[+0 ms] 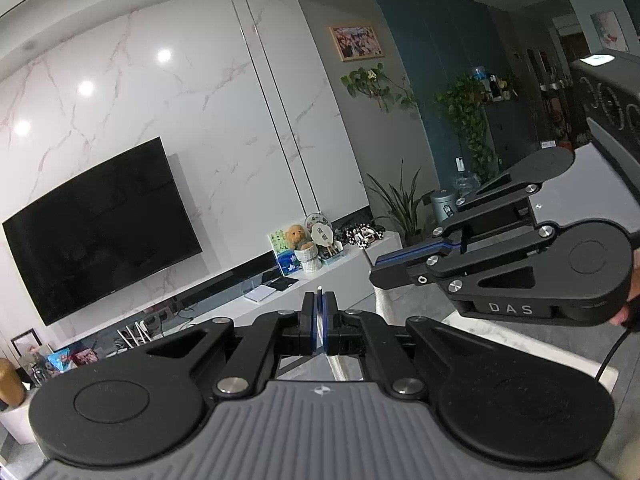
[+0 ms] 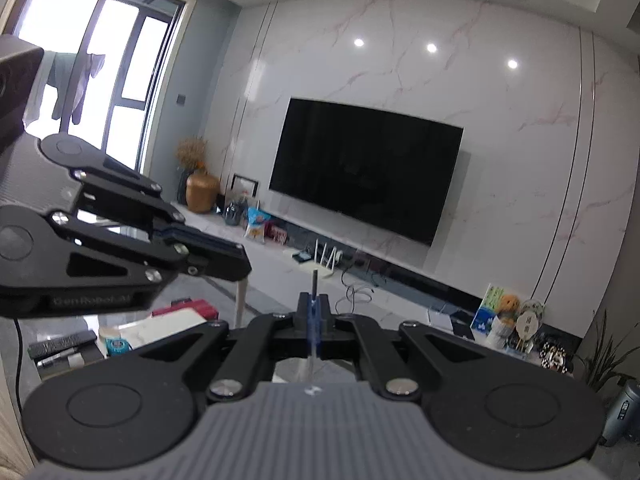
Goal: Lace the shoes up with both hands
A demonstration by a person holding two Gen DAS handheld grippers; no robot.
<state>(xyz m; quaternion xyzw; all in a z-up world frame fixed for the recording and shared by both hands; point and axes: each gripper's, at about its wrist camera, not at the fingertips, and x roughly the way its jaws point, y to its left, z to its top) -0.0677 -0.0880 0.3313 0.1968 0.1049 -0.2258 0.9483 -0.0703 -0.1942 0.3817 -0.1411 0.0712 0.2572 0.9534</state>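
Living rm. Far left, a big window (image 2: 100, 60) w/ clothes (image 2: 80, 84) hung in front of it. Near left, a low table (image 2: 160, 320) w/ a dark remote (image 2: 60, 346) and a teal-and-white box (image 2: 116, 346) on top. The far wall is white marble (image 1: 120, 80) w/ pink veins and three ceiling-light reflections. A black TV (image 1: 100, 228), off, is mounted on it. Below it, a long white console (image 1: 224, 304) runs left to right.

At the console's left end stands a gold vase (image 2: 202, 192) holding dried stems (image 2: 192, 152), w/ a small frame and snack packs just beside it. A white router (image 2: 324, 252) sits under the TV, approx. mid-console. At the right end, a teddy bear (image 1: 297, 236) is beside a white pot (image 1: 310, 262) w/ a round paper fan stuck in it. Further right, a framed picture (image 1: 357, 42) hangs on the grey wall, w/ trailing plants (image 1: 372, 80) beneath. On the floor are a leafy plant, a grey bin (image 1: 444, 206) and a water jug (image 1: 464, 182).

The left gripper (image 1: 320, 300) has its fingers pressed together, clamped on a white lace (image 1: 320, 290) whose tip pokes up past the blue pads. The right gripper (image 2: 315, 304) is likewise closed tight on the other lace end (image 2: 315, 279), w/ a grey tip showing above the fingers. The two grippers are held side by side, near but apart. A pale strip hangs under each tip in the opposite cam. The shoe itself is out of both views.
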